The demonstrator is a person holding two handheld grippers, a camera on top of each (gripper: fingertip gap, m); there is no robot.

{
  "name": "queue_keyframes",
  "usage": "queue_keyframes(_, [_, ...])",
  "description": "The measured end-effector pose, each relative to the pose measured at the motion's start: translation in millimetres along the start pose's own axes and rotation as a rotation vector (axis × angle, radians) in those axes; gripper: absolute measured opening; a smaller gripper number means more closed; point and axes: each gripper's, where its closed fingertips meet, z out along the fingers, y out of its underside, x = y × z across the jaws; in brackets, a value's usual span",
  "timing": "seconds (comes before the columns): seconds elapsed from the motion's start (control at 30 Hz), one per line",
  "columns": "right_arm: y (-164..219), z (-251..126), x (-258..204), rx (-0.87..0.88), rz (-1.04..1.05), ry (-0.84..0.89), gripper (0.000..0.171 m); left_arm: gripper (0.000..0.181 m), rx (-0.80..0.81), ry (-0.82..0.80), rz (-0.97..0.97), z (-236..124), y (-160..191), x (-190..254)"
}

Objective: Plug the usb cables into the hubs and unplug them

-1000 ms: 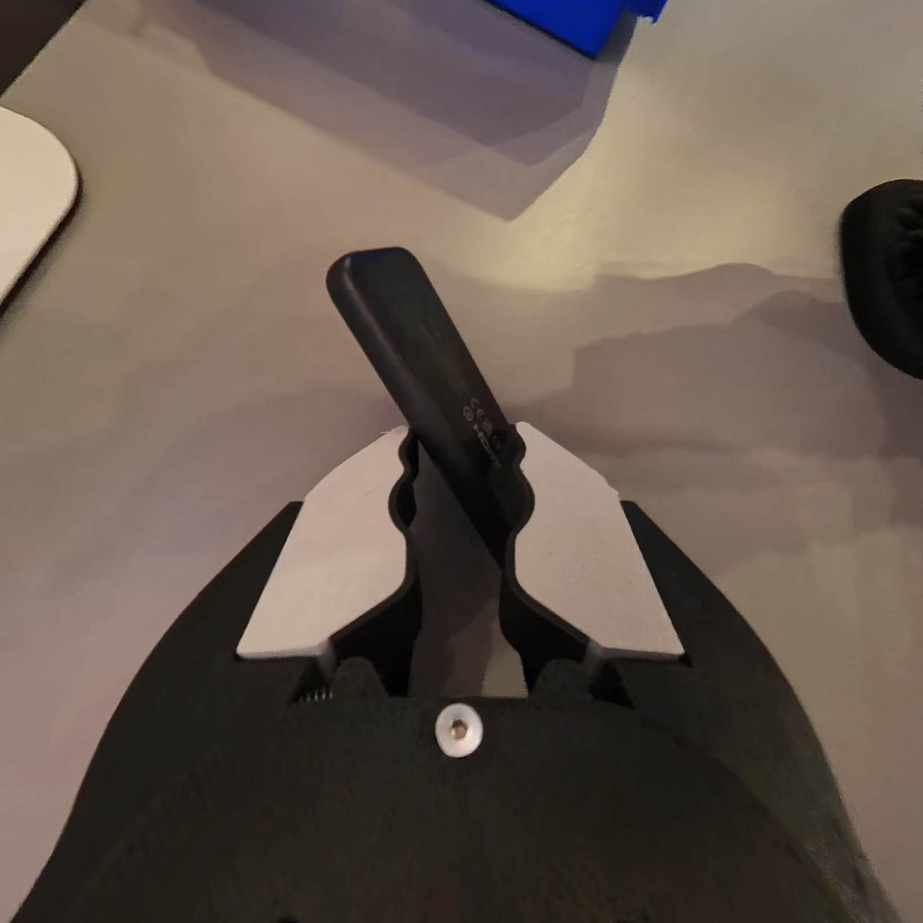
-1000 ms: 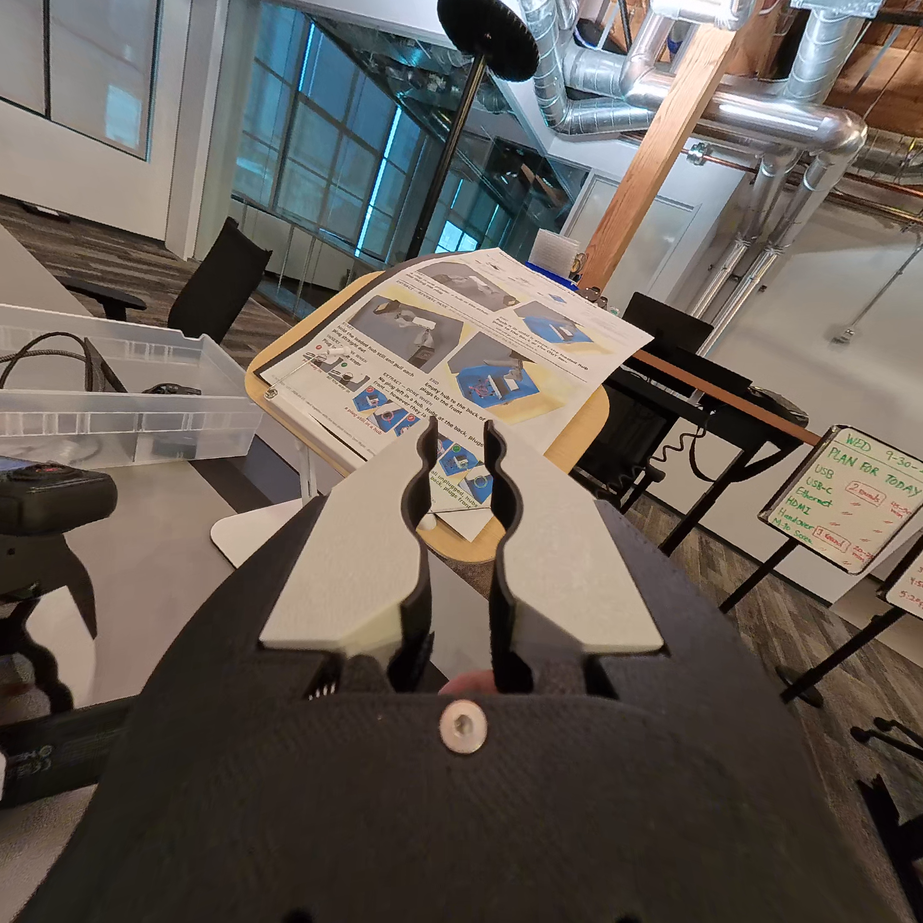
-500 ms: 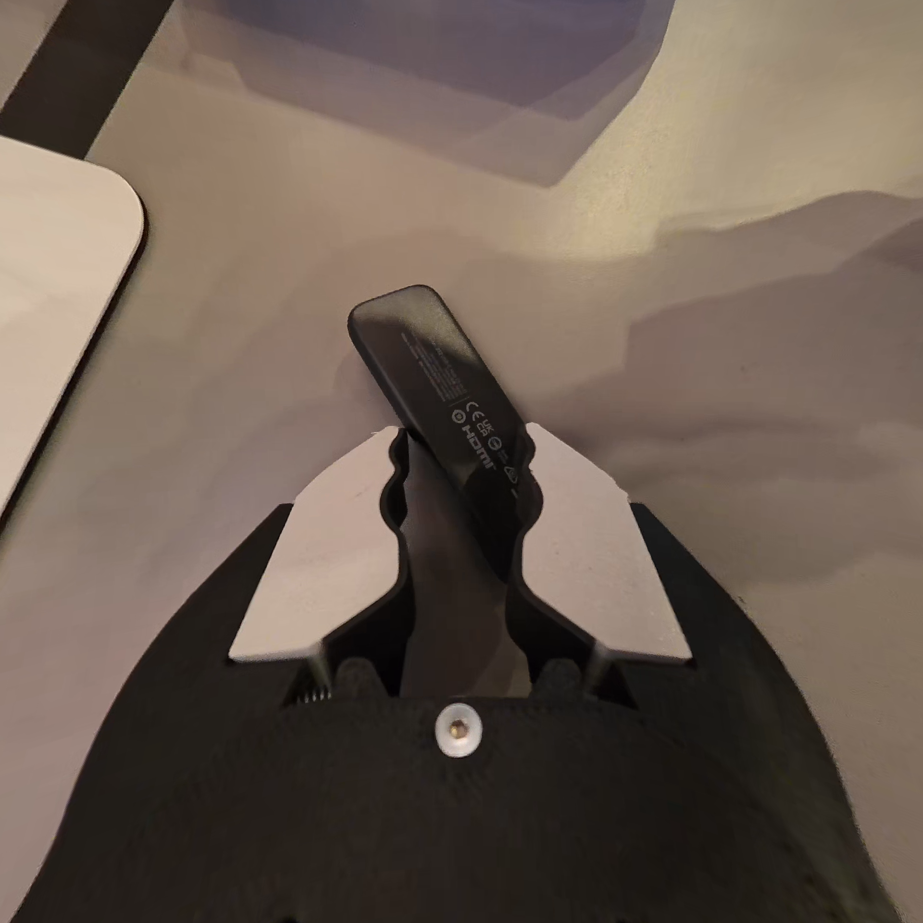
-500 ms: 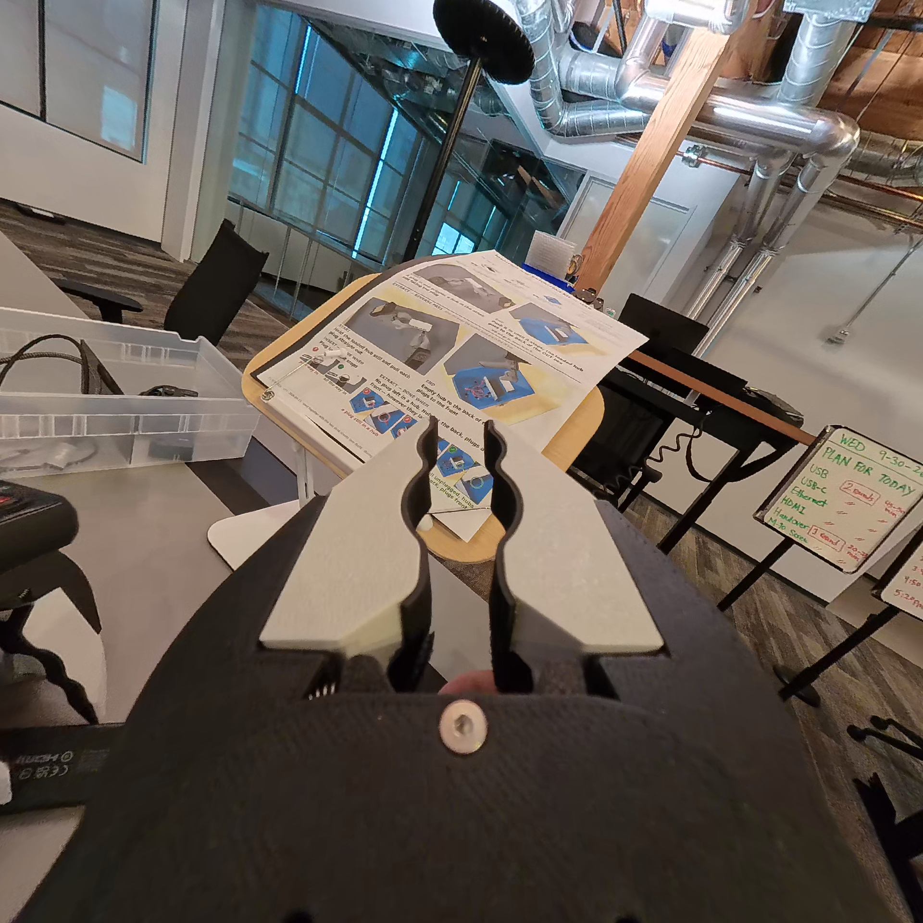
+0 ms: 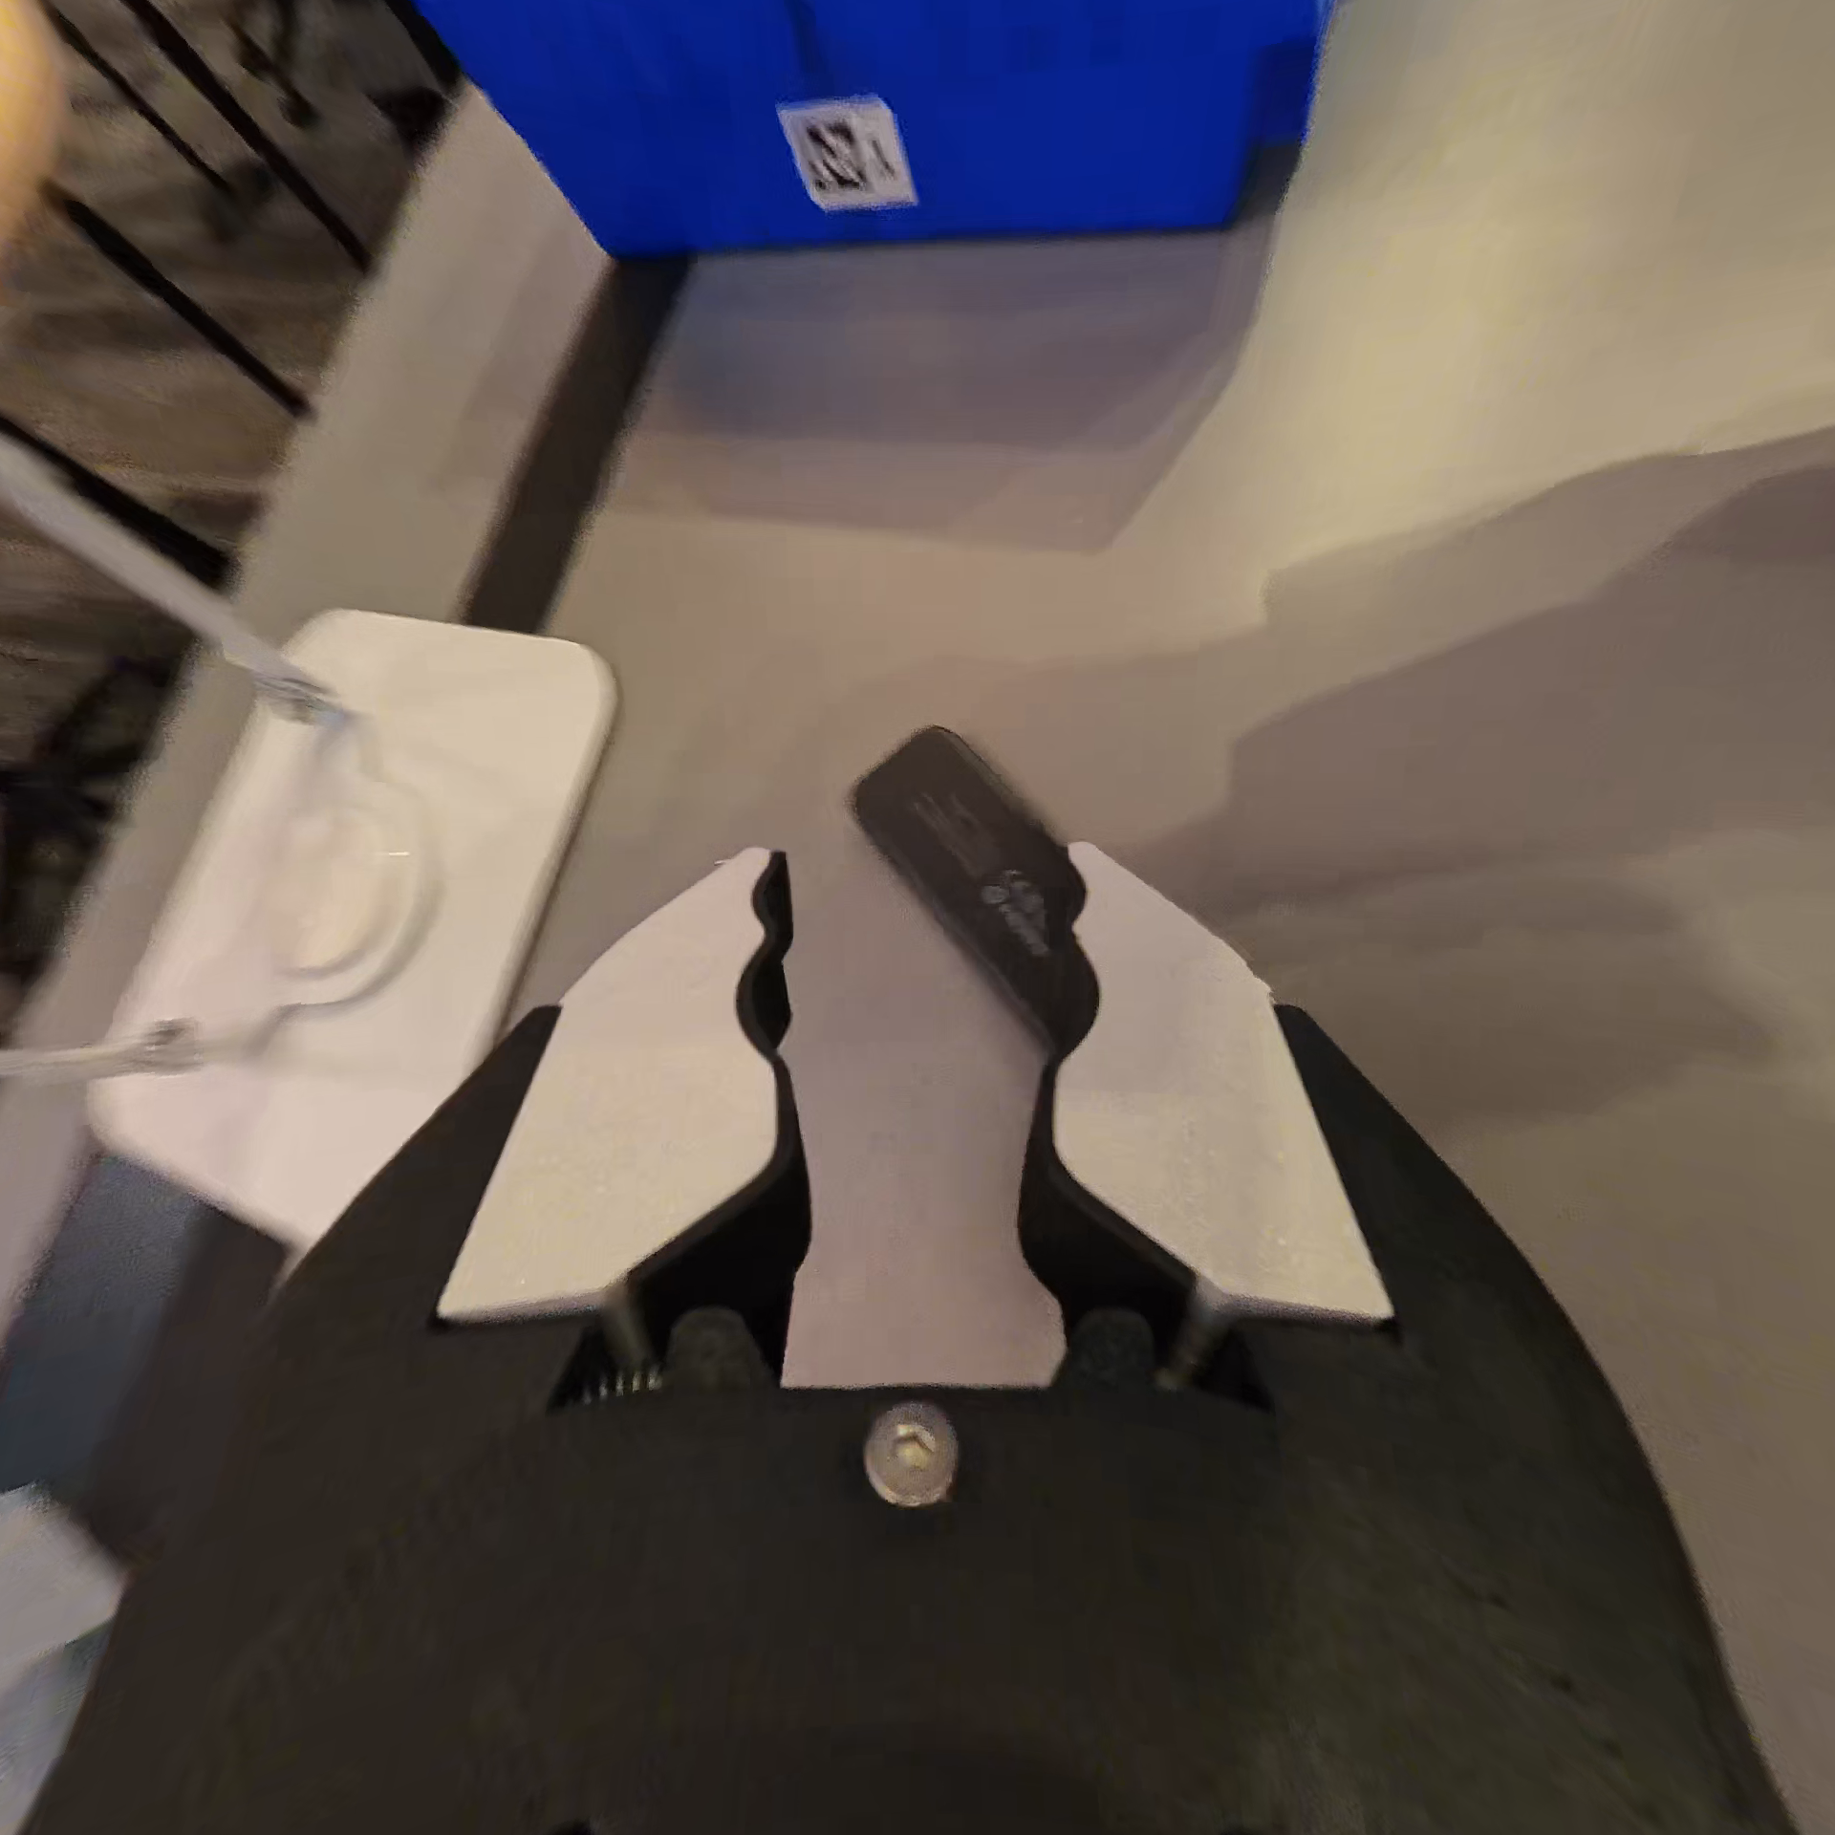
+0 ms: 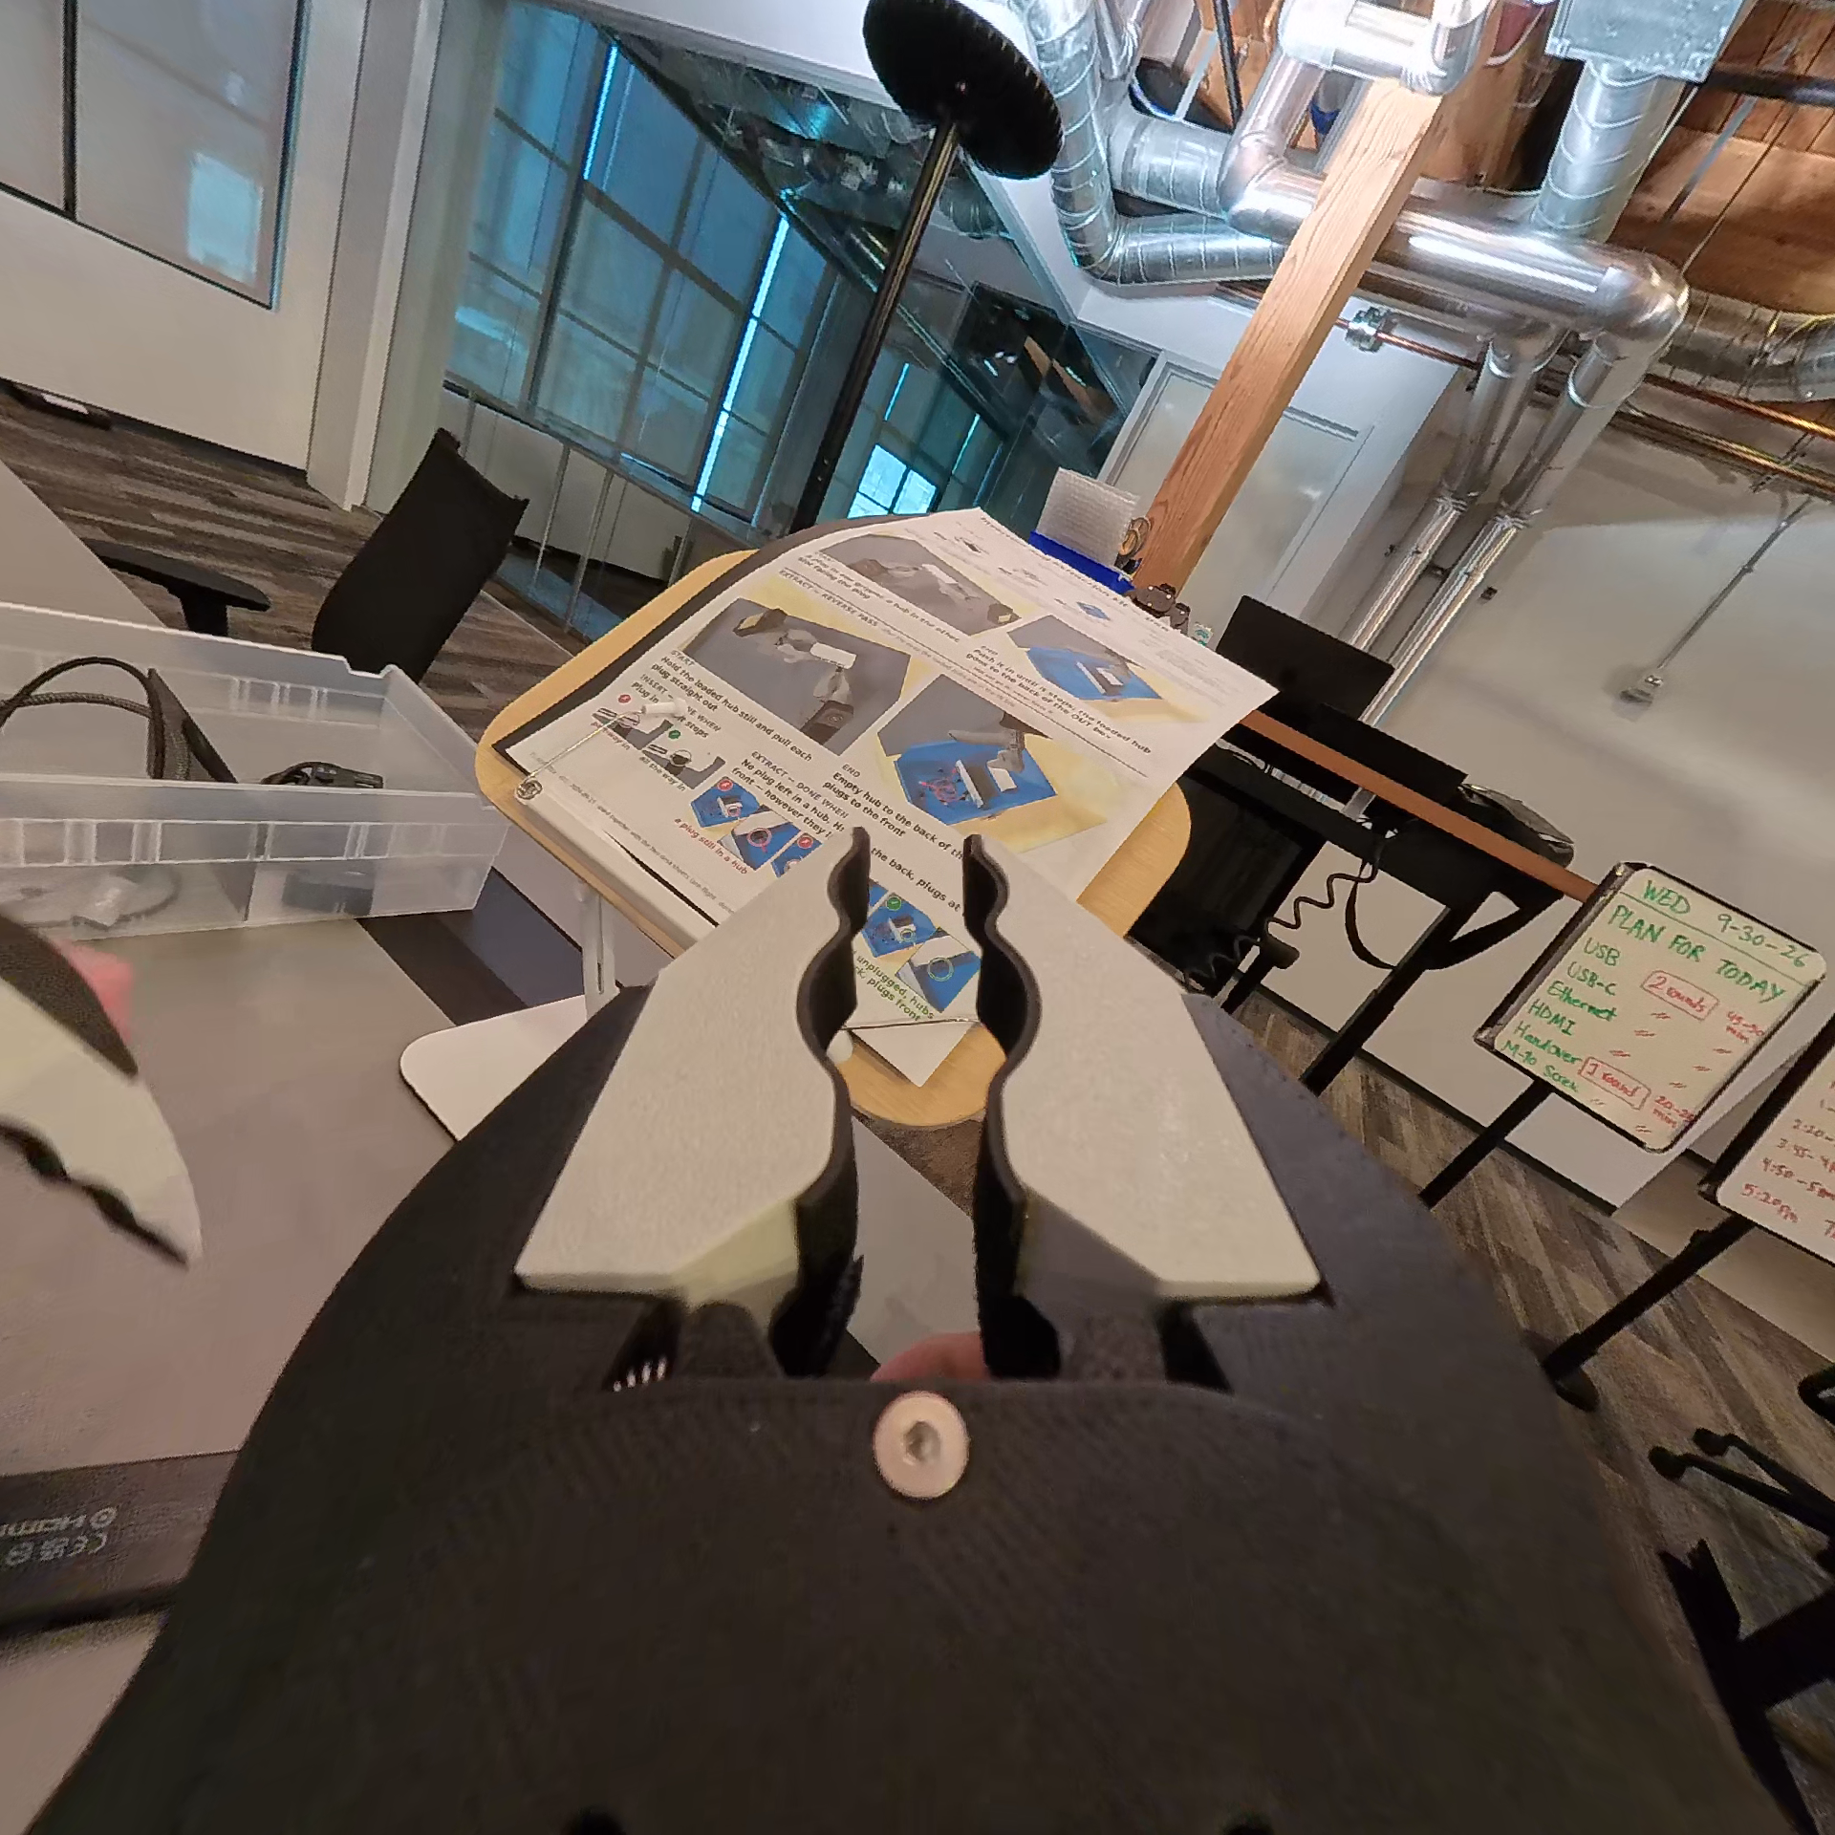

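Observation:
A black USB hub (image 5: 983, 874) rests slanted on the grey table (image 5: 1390, 695), its near end against the inner side of my left gripper's right finger. My left gripper (image 5: 923, 864) is open, and its left finger is clear of the hub. No cable shows in the left wrist view. In the right wrist view the hub's end (image 6: 89, 1549) shows at the lower left, with the left gripper's fingers (image 6: 99, 1142) above it. My right gripper (image 6: 914, 854) is raised above the table and points out into the room. Its jaws stand a narrow gap apart with nothing between them.
A blue bin (image 5: 894, 119) stands at the far side of the table. A white base plate (image 5: 397, 844) with a clear stand lies to the left. A clear tray (image 6: 228, 794) with black cables sits far left. An instruction sheet (image 6: 894, 715) on a wooden board faces me. Across from one pair of fingers to the other is roughly 25 cm. The black USB hub (image 5: 983, 874) lies around 7 cm away from my left fingertips. My right wrist view (image 6: 121, 1519) looks at it from another angle.
My left gripper has opened and let go of the hub, and has pulled back, so the blue bin has come into view. My right gripper has barely moved.

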Motion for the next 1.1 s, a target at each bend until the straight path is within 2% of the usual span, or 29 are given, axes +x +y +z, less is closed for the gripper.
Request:
queue_keyframes(0.03, [0,0,1,0.0,0.0,0.002,0.016,0.047,0.014,-0.058,0.023,-19,-7,-13])
queue_keyframes(0.1, [0,-1,2,0.0,0.001,0.005,0.016,0.045,-0.002,-0.193,0.077,-64,-12,-42])
queue_keyframes(0.2, [1,-1,3,0.001,0.005,0.008,0.016,0.04,-0.123,-0.46,0.148,-145,12,-103])
queue_keyframes(0.3, [3,0,3,-0.002,0.01,0.004,0.016,0.037,-0.286,-0.668,0.116,-222,71,-170])
queue_keyframes(0.4, [4,3,-2,-0.009,0.004,-0.007,0.016,0.036,-0.433,-0.716,0.05,-261,154,-215])
queue_keyframes(0.53, [4,7,-9,-0.018,-0.013,-0.019,0.016,0.033,-0.636,-0.705,0.035,-271,260,-239])
queue_keyframes(0.63, [7,9,-11,-0.027,-0.018,-0.023,0.016,0.037,-0.74,-0.701,0.053,-269,305,-247])
queue_keyframes(0.8, [14,13,-14,-0.045,-0.016,-0.03,0.016,0.034,-0.706,-0.728,0.095,-254,310,-261])
queue_keyframes(0.93, [18,16,-17,-0.055,-0.021,-0.036,0.016,0.033,-0.773,-0.686,0.128,-237,320,-262])
queue_keyframes(1.1, [18,15,-16,-0.055,-0.021,-0.034,0.016,0.006,-0.775,-0.756,0.152,-233,320,-273])
